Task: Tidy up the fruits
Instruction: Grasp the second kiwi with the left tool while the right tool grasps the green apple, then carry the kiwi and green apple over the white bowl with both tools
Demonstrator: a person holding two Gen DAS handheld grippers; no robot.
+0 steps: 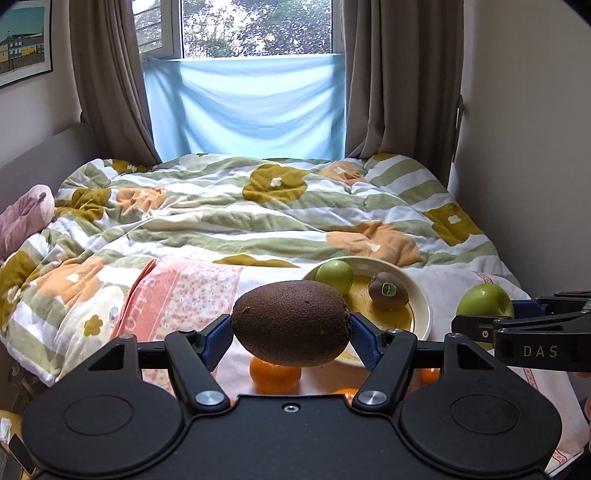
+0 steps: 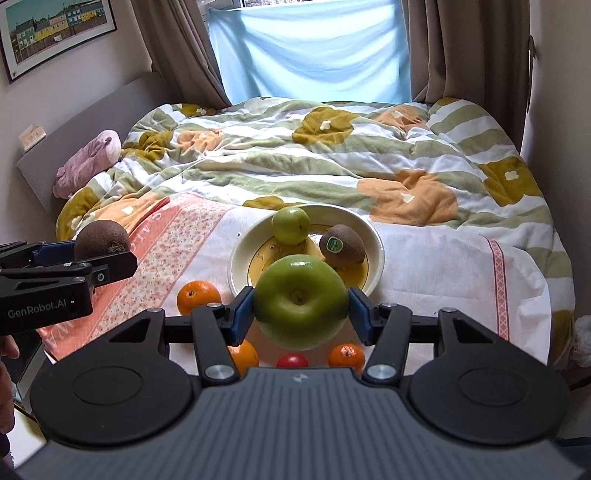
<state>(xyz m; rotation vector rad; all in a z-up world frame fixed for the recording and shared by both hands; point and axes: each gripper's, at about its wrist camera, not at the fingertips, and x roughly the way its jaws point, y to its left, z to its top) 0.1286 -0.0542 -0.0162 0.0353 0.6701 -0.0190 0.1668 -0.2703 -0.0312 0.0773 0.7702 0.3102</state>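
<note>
Bed [image 2: 406, 155], fuzzy brown kiwi [image 1: 291, 323], glossy green apple [image 2: 300, 301]

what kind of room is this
Most likely a bedroom: a bed under a flowered quilt, curtains framing a window, and a framed picture on the wall. The fruit plate sits on the bed.

My right gripper [image 2: 301, 314] clamps a big green apple [image 2: 300, 301] above the near rim of the cream bowl [image 2: 373, 254], which holds a small green apple [image 2: 290, 225] and a stickered kiwi [image 2: 341, 245]. At the left edge, my left gripper [image 2: 99, 254] grips another kiwi [image 2: 101, 238].
</note>
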